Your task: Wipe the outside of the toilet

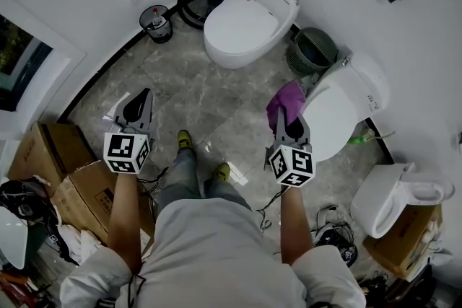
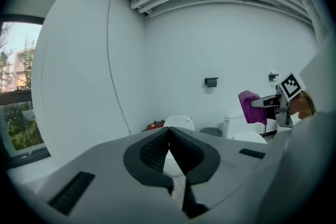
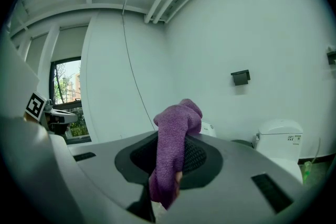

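Right of centre: right gripper [image 1: 289, 128] clamped on purple terry cloth [image 1: 286, 103], poised beside white ceramic toilet [image 1: 339, 112] (contact unclear); left gripper [image 1: 137, 110] jaws together, empty. Step, likely: approach; next, press cloth onto shell.

Open marble floor [image 1: 216, 101] ahead; green basket [image 1: 312, 50] between far toilet [image 1: 249, 18] and near toilet [image 1: 336, 115]; cardboard boxes [image 1: 50, 151] left.

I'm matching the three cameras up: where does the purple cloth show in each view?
Head view: purple cloth right of centre, clamped in the right gripper.
Left gripper view: right of middle, hanging from that gripper.
Right gripper view: dead centre, between the jaws.
Shared landmark: the white toilet with a tank.
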Tool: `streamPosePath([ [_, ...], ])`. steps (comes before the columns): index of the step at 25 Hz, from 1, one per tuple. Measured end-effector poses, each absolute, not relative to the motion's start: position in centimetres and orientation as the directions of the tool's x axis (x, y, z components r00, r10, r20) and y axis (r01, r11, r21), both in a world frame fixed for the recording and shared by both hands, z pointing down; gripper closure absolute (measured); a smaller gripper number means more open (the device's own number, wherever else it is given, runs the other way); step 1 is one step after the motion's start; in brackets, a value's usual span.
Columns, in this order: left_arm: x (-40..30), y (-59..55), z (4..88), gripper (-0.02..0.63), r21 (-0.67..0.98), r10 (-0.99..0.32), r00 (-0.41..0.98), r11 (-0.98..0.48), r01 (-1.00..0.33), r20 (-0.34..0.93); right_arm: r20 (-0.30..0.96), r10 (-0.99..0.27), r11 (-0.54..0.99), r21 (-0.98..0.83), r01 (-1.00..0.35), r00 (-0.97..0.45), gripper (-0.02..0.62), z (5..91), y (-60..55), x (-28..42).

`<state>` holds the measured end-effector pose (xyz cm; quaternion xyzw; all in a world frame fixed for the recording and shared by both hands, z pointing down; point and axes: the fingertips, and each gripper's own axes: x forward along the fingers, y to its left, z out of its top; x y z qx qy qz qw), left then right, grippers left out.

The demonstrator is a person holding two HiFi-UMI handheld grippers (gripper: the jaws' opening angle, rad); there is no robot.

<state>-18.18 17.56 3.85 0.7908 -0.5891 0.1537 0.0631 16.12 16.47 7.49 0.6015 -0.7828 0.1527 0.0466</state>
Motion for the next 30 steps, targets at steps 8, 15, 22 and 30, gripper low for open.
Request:
streamPosePath([
  [8, -23.0, 9.7, 5.9, 0.589, -0.05, -0.905, 0.259, -0.292, -0.955, 0.337, 0.291, -0.93, 0.179, -0.173, -0.968, -0.225, 0.511, 9.0, 9.1, 12.5],
  [15, -28.7, 2.1, 7.7, 0.589, -0.045, -0.893, 0.29, -0.325, -0.945, 0.345, 0.316, -0.933, 0.129, -0.156, -0.979, -0.173, 0.511, 10.5, 2.2, 6.9],
  [22, -32.7, -3.3, 10.3, 0.589, -0.008, -0.877, 0.309, -0.336, -0.942, 0.367, 0.348, -0.923, 0.13, -0.114, -0.985, -0.163, 0.511, 12.0, -2.3, 2.6],
  [30, -32.8, -7.9, 13.1, 0.589, 0.024, -0.851, 0.37, -0.39, -0.92, 0.374, 0.361, -0.923, 0.109, -0.085, -0.99, -0.132, 0.511, 13.9, -5.6, 1.1],
])
